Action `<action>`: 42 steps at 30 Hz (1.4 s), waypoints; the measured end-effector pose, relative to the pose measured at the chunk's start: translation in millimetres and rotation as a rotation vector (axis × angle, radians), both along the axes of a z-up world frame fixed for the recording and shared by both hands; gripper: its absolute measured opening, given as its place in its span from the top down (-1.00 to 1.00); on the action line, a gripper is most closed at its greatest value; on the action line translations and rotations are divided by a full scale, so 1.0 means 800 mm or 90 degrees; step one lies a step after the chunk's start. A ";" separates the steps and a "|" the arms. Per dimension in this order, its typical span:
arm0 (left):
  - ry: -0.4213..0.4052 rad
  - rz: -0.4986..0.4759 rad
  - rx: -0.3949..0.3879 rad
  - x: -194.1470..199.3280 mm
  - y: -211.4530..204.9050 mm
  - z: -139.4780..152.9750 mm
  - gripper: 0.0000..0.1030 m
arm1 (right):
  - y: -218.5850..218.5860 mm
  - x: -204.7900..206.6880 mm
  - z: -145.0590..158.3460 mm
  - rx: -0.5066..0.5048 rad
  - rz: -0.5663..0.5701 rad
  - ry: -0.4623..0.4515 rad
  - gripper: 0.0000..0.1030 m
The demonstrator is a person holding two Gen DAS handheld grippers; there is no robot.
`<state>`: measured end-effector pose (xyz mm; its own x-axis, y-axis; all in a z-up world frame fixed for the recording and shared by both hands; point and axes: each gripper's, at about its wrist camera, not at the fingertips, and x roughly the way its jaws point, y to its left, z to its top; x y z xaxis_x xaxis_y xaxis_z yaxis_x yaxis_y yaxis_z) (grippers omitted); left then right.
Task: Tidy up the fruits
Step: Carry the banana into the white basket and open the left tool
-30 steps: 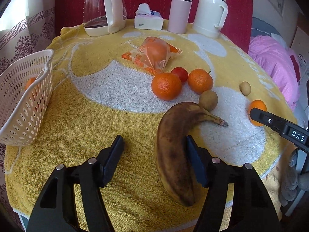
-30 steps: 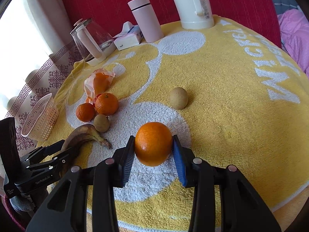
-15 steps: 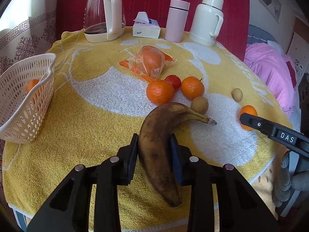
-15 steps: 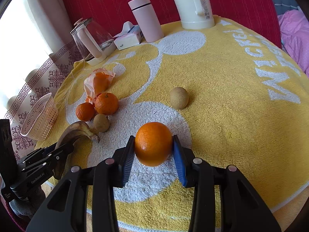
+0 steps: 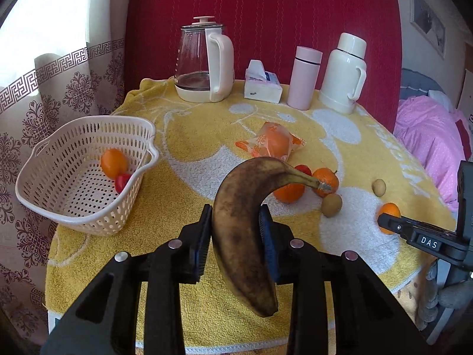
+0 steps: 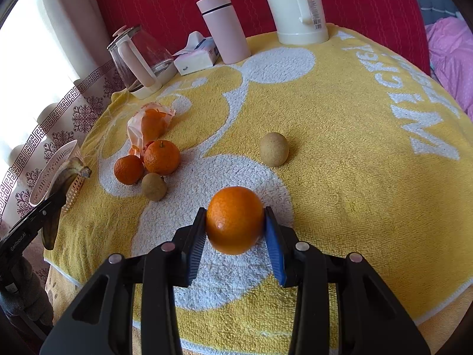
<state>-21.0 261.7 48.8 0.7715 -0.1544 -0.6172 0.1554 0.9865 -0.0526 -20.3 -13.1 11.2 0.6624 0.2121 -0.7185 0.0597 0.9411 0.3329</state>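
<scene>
Left wrist view: left gripper (image 5: 236, 230) clamps brown-spotted banana (image 5: 245, 224) around its middle, raised above yellow towel (image 5: 177, 148), stem pointing right. White basket (image 5: 44, 204) at left table edge holds orange fruit (image 5: 113, 162) and small red fruit (image 5: 121, 182). Right wrist view: right gripper (image 6: 235, 230) squeezes orange (image 6: 234, 219) between both pads, above towel's white patch. Two tangerines (image 6: 161, 157), bagged orange (image 6: 149, 124), two brown round fruits (image 6: 274, 149) lie loose on towel.

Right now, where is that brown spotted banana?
The brown spotted banana is clamped in the left gripper, lifted above the yellow towel, right of the white plastic basket.
</scene>
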 end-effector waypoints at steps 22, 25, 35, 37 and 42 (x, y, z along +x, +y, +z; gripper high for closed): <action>-0.061 0.241 -0.010 0.023 0.150 0.032 0.36 | 0.003 0.000 0.000 -0.011 0.000 0.001 0.25; -0.064 0.254 -0.010 0.026 0.158 0.031 0.36 | 0.004 0.000 0.000 -0.012 0.000 0.001 0.25; -0.115 0.284 0.005 0.015 0.162 0.042 0.04 | 0.004 0.000 0.000 -0.012 0.000 0.001 0.25; -0.120 0.287 0.009 0.013 0.163 0.045 0.01 | 0.004 0.000 0.000 -0.011 -0.001 0.001 0.25; -0.119 0.296 0.005 0.009 0.169 0.046 -0.12 | 0.005 0.000 0.000 -0.014 0.001 0.000 0.25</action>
<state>-13.8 396.6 85.8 0.8546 0.2370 -0.4621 -0.2955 0.9536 -0.0574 -20.4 -9.4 11.3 0.6617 0.1974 -0.7233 0.0584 0.9482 0.3122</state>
